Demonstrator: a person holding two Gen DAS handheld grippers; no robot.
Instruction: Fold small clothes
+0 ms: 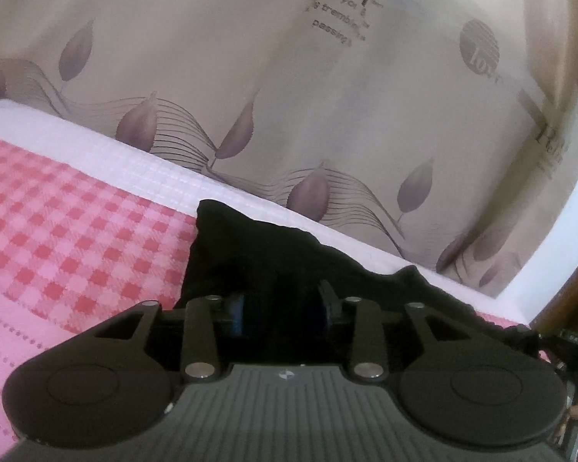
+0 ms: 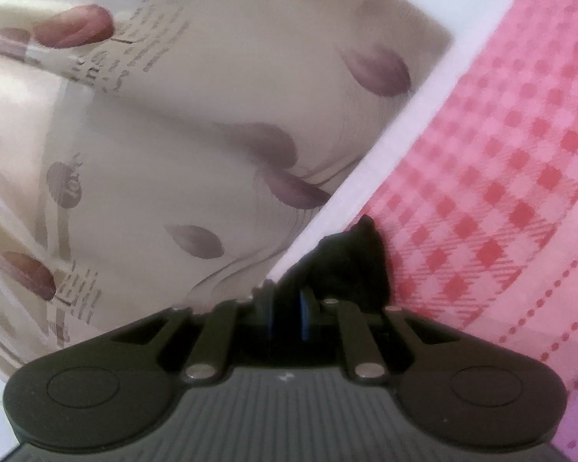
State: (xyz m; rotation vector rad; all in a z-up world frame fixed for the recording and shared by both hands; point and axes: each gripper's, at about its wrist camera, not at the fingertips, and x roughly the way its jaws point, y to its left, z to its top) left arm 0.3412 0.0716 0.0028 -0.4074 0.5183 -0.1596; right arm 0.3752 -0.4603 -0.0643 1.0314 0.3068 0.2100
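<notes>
The bed (image 1: 57, 231), under a pink checked sheet with a white border, serves as the folding surface. By its white border, close to the leaf-print curtain (image 1: 250, 77), lies the black garment (image 1: 250, 246), apparently carried there to lay it flat. The right tongs (image 2: 287, 315) are pressed together, pinching a bunched corner. The left tongs (image 1: 285, 308) stand partly spread around the cloth, seemingly letting go.
</notes>
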